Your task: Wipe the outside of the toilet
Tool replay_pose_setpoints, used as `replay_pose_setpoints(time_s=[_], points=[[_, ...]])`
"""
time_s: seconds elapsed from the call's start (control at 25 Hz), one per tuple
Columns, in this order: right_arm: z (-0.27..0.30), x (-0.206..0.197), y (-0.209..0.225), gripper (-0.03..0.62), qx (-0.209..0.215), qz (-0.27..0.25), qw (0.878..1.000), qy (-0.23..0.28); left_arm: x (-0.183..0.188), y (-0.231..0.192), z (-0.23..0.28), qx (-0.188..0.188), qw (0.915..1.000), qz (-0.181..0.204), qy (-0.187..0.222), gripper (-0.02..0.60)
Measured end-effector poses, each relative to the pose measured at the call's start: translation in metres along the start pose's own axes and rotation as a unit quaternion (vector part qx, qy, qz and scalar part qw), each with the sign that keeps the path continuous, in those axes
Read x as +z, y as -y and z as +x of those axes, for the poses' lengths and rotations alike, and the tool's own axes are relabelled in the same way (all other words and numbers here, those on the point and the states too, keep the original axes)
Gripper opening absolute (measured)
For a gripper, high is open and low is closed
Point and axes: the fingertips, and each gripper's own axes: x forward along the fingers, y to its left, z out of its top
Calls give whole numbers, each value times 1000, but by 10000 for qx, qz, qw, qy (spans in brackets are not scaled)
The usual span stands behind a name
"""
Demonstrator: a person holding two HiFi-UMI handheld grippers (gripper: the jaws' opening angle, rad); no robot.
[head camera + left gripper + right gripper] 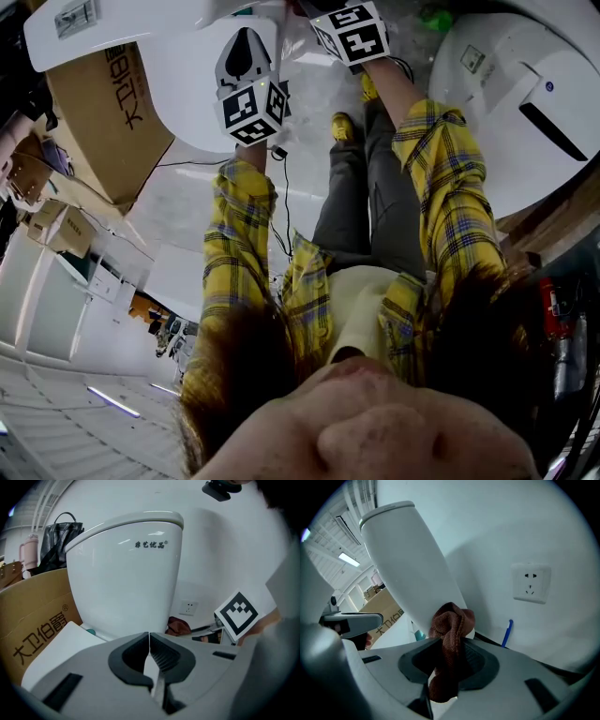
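The white toilet tank stands upright against a white wall, with print on its front. The left gripper view shows my left gripper shut with nothing between its jaws, pointing at the tank's front. My right gripper is shut on a brown cloth, whose bunched top sits at the tank's lower side near the wall. I cannot tell whether it touches. That cloth also shows beside the tank's right base. In the head view both marker cubes are held toward the white toilet.
A cardboard box with a black bag behind it stands left of the toilet. A wall socket and a blue handle are to the right. Another white fixture lies at the head view's right. My legs and yellow plaid sleeves fill the head view's middle.
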Motion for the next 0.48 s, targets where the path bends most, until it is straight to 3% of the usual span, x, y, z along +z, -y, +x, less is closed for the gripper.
replay_pose_setpoints(time_s=[0.48], points=[[-29,-14,8,123,-264,60,9995,167,-6,-3,-11,57,9999,141,6,8]])
